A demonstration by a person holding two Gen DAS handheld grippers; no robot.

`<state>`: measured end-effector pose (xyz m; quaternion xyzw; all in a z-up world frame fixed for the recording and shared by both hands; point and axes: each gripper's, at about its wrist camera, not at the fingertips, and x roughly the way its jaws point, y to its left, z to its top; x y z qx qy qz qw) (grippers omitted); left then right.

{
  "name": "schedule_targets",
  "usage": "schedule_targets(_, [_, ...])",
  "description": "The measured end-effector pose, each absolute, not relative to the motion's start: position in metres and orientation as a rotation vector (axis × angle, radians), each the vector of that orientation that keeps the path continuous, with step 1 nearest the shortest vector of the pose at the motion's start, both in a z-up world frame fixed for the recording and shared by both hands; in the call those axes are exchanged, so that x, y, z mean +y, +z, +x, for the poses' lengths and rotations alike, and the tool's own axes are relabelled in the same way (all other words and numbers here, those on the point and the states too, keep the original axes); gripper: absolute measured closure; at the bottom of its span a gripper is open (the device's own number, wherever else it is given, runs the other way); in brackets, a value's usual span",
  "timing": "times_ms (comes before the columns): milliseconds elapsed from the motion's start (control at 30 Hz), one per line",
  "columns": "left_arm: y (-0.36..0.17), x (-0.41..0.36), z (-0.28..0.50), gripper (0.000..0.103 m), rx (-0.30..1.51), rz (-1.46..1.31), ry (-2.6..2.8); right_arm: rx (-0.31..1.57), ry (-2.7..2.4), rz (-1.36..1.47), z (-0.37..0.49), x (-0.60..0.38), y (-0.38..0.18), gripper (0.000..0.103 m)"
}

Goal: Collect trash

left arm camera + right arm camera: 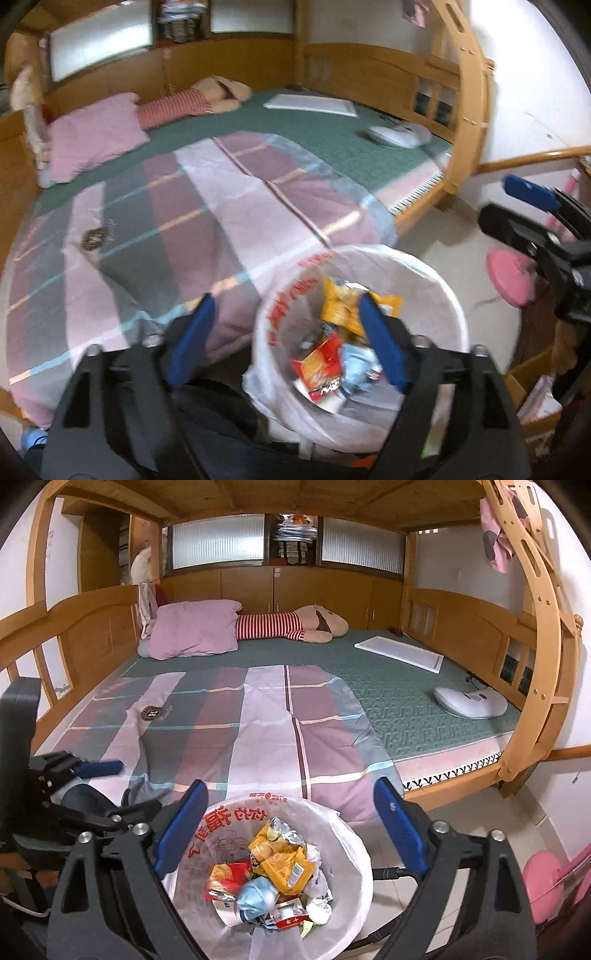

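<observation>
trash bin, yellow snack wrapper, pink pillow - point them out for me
trash bin (354, 849), right wrist view, liner rim
yellow snack wrapper (284, 871), right wrist view, its middle
pink pillow (195, 629), right wrist view, its middle

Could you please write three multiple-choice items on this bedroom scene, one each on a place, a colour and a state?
1. Where does the trash bin stand?
A. on the floor at the near edge of the bed
B. on the green mattress
C. on the upper bunk

2. What colour is the pillow?
A. blue
B. pink
C. yellow

3. How do the right gripper's jaws stand?
A. shut on a wrapper
B. shut on the bin liner
C. open, holding nothing

Answers: 1 A, the bin stands on the floor against the bed. 2 B, the pillow beside the striped plush toy is pink. 3 C, the blue pads stand wide apart above the wrappers in the bin, with nothing between them.
</observation>
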<state>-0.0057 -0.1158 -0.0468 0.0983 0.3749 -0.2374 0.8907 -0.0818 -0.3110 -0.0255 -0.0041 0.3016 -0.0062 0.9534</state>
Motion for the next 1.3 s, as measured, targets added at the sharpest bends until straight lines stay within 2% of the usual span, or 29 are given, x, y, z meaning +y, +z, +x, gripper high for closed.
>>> schedule_targets(133, [-0.034, -0.100, -0.007, 0.007, 0.713, 0.199, -0.353, 0.621, 0.002, 0.007, -0.078, -0.306, -0.028, 0.007])
schedule_targets(233, [-0.023, -0.086, -0.013, 0.004, 0.654, 0.187, -0.252, 0.626, 0.027, 0.023, -0.076, -0.298, -0.033, 0.005])
schedule_targets(467, [-0.003, -0.056, -0.023, 0.004, 0.557, 0.138, -0.144, 0.661, 0.013, 0.033, -0.070, -0.280, -0.038, 0.004])
schedule_targets(600, [0.005, -0.048, -0.029, 0.004, 0.533, 0.121, -0.143, 0.613, 0.000, 0.013, -0.073, -0.272, -0.030, 0.004])
schedule_targets(1300, [0.014, -0.045, -0.037, 0.003, 0.503, 0.108, -0.144, 0.598, 0.008, -0.006, -0.069, -0.264, -0.028, 0.004])
